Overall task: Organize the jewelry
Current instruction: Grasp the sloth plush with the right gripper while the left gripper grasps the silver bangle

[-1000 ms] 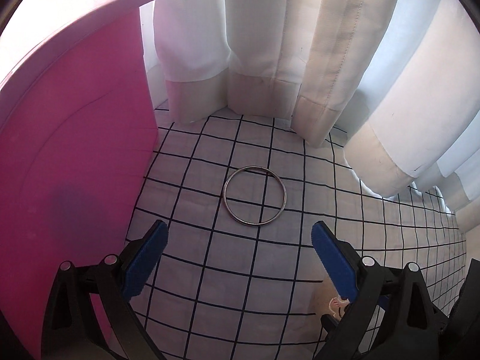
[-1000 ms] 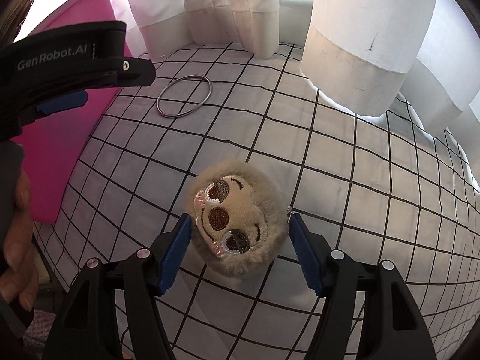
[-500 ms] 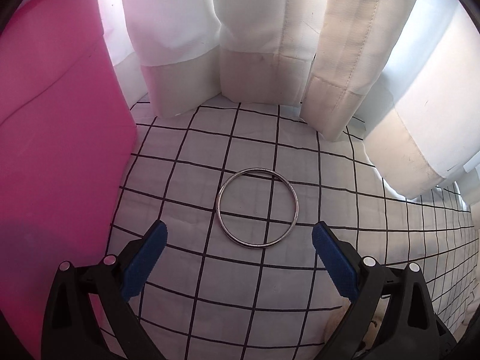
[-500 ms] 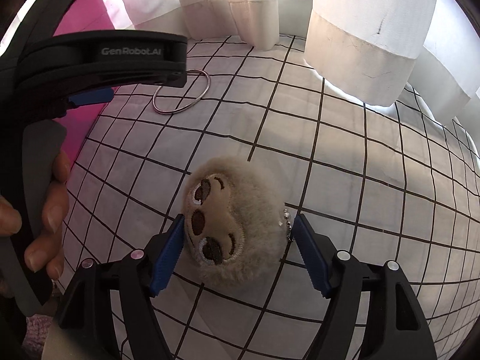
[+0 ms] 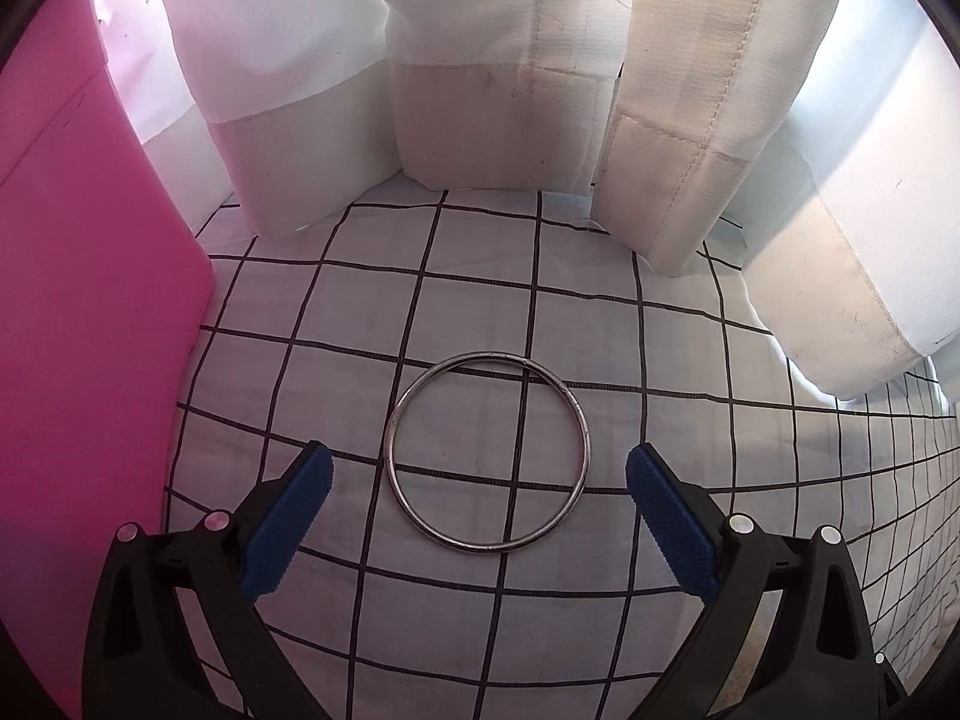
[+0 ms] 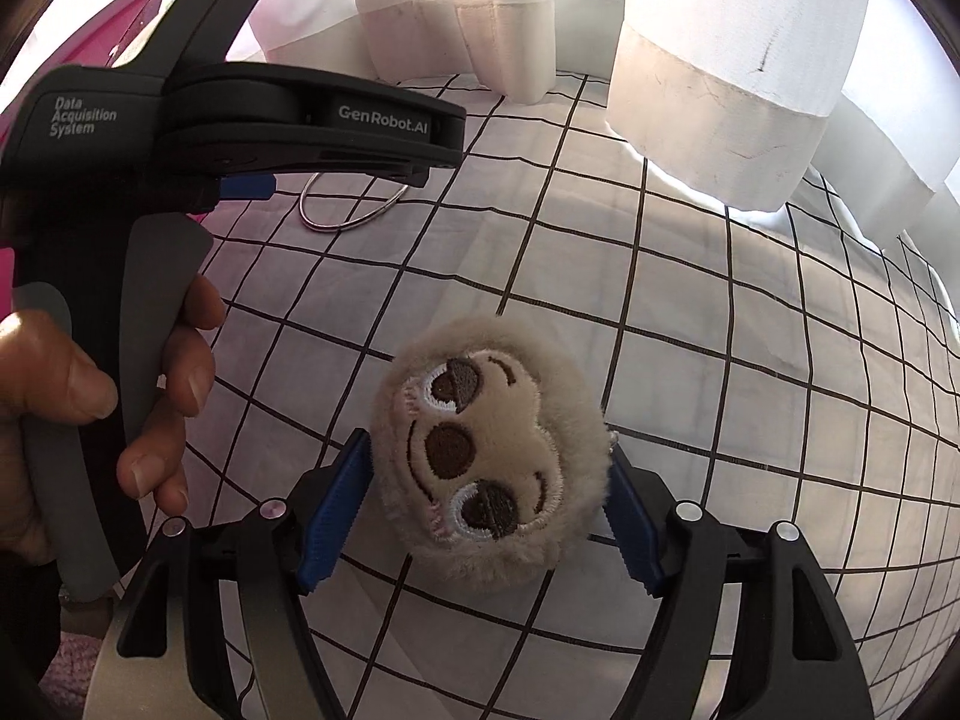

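My left gripper [image 5: 477, 498] hangs over a white cloth [image 5: 690, 360] ruled in black squares, its blue pads spread wide with nothing between them but air. The metal bangle [image 5: 487, 547] lies flat on the cloth just ahead of the fingertips, untouched, its near rim sitting between the two pads. A pink box [image 5: 90, 330] stands to the left and pale curtains [image 5: 498, 90] hang along the far edge. My right gripper [image 6: 489, 507] brackets a round plush sloth charm [image 6: 486, 468]; both pads sit against its fur, though I cannot tell how firmly they press. In the right wrist view a hand [image 6: 90, 408] holds the left tool, with the bangle partly hidden beneath it.
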Demonstrator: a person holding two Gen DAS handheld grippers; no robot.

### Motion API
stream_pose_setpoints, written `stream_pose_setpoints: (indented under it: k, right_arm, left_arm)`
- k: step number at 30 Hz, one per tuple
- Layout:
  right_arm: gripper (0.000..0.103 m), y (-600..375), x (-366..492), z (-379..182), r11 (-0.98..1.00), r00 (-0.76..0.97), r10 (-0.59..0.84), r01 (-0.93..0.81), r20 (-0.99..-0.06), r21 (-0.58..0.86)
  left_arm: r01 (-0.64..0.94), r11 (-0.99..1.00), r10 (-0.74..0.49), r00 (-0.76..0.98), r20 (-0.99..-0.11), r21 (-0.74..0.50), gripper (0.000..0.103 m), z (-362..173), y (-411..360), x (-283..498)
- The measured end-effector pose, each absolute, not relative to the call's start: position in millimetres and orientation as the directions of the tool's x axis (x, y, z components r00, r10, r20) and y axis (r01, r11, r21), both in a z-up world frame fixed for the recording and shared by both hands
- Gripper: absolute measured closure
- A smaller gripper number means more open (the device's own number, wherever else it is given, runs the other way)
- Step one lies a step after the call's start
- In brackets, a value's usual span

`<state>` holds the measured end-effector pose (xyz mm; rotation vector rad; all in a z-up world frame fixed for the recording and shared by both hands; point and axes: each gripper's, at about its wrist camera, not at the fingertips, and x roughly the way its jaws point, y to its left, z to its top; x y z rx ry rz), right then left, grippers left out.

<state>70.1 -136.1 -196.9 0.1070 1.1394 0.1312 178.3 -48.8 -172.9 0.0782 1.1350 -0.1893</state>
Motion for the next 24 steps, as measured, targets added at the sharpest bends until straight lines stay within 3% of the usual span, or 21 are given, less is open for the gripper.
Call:
stream_pose_setpoints:
  k: [24]
  right_arm:
    - [0.034, -120, 75, -192, 0.993, 0.438, 0.12, -0.053, -0.891, 0.107]
  left_arm:
    - [0.197, 0.98, -0.093, 0.471, -0.877, 0.002, 0.006, -190, -41, 183]
